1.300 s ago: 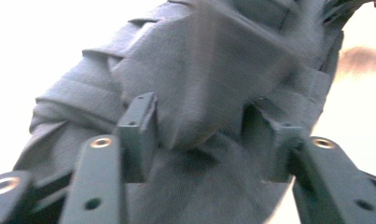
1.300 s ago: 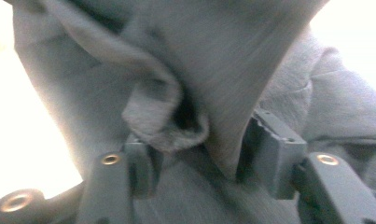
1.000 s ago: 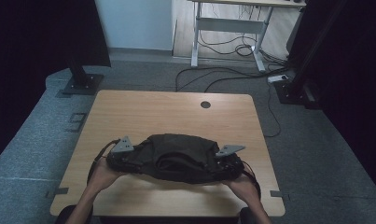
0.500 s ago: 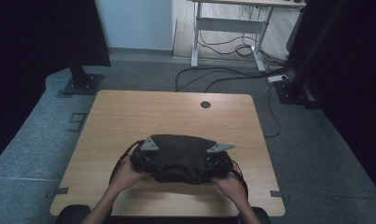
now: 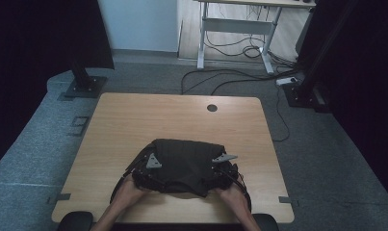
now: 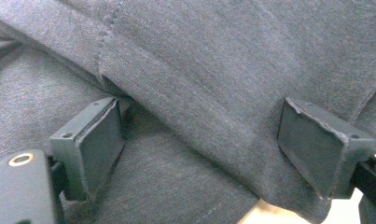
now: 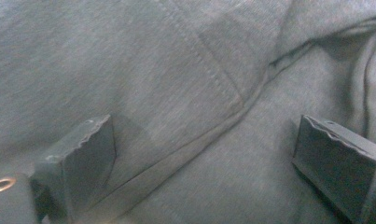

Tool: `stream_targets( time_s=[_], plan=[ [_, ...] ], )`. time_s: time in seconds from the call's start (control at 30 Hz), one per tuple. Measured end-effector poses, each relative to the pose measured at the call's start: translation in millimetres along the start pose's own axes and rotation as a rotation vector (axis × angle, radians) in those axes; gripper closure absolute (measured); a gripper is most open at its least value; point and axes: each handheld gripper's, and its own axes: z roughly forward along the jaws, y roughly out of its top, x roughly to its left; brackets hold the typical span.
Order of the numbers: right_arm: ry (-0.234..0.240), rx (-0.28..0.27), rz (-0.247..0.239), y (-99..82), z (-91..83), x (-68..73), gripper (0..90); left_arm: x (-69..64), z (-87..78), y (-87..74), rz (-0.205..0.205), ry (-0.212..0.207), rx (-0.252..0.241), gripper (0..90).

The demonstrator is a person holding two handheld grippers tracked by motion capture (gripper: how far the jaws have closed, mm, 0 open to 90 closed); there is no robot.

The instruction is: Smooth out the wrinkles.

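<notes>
Dark grey knit garment (image 5: 187, 163) is soft, limp; pinch its hems. Your left hand-held gripper (image 6: 202, 140) and right hand-held gripper (image 7: 204, 154) have just been opening, wide, nothing gripped.

High view above table (image 5: 134, 120), facing forward-down, gripper views close on shared garment (image 5: 187, 161)

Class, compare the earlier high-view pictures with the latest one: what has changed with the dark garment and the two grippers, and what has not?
Both grippers, left and right, came closer together and lower, bunching the dark garment narrower on the table. Their jaws have just been opening and now stand apart over the cloth, letting it go. The table and surroundings are unchanged.
</notes>
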Motion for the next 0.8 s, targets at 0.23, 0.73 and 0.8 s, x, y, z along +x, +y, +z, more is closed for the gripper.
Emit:
stream_targets(
  time_s=[0.23,0.73,0.8],
  plan=[
    [0.01,-0.035,0.027,20.6,24.8,-21.1,2.0,27.8,10.7,4.1,-0.071,0.036,-0.042,14.4],
    [-0.019,-0.101,0.032,65.4,62.1,-51.0,5.9,71.1,33.1,28.2,-0.114,0.086,-0.048,14.1],
    [-0.011,-0.105,0.013,66.2,58.4,-49.4,10.8,70.7,31.6,27.1,-0.111,0.081,-0.059,14.2]
  ],
)
